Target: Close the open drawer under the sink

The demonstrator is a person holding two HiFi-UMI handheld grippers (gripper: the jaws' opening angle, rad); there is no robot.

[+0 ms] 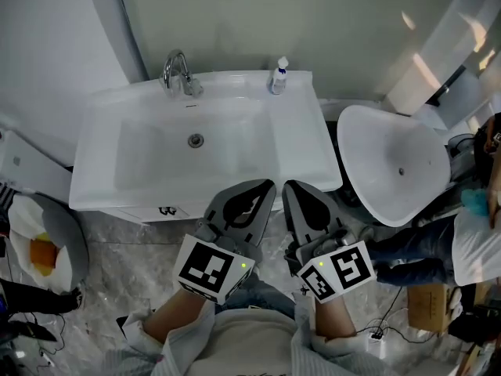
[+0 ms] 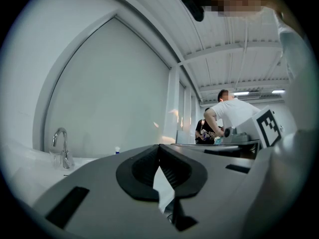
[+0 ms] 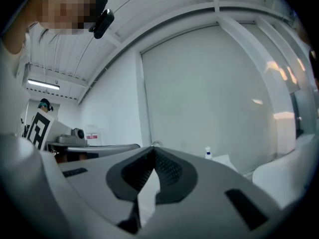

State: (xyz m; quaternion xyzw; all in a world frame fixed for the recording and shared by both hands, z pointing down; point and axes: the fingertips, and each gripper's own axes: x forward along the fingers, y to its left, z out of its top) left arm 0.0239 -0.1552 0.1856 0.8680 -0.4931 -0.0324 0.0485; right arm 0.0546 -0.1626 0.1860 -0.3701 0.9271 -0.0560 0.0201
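The white sink (image 1: 297, 143) stands against the wall with a chrome tap (image 1: 177, 73) and a small bottle (image 1: 278, 75) at its back. Under its front rim only a narrow strip of the drawer front (image 1: 156, 211) shows; how far out it stands I cannot tell. My left gripper (image 1: 264, 185) and right gripper (image 1: 290, 186) are held side by side close to my body, tips just below the sink's front edge, touching nothing. In the left gripper view the left gripper (image 2: 159, 146) is shut and empty. The right gripper (image 3: 153, 148) is likewise shut and empty.
A white oval basin (image 1: 395, 171) leans to the right of the sink. Another person (image 1: 477, 241) sits at the far right, near a cardboard box (image 1: 427, 304). A grey bin (image 1: 66, 245) stands on the marble floor at the left.
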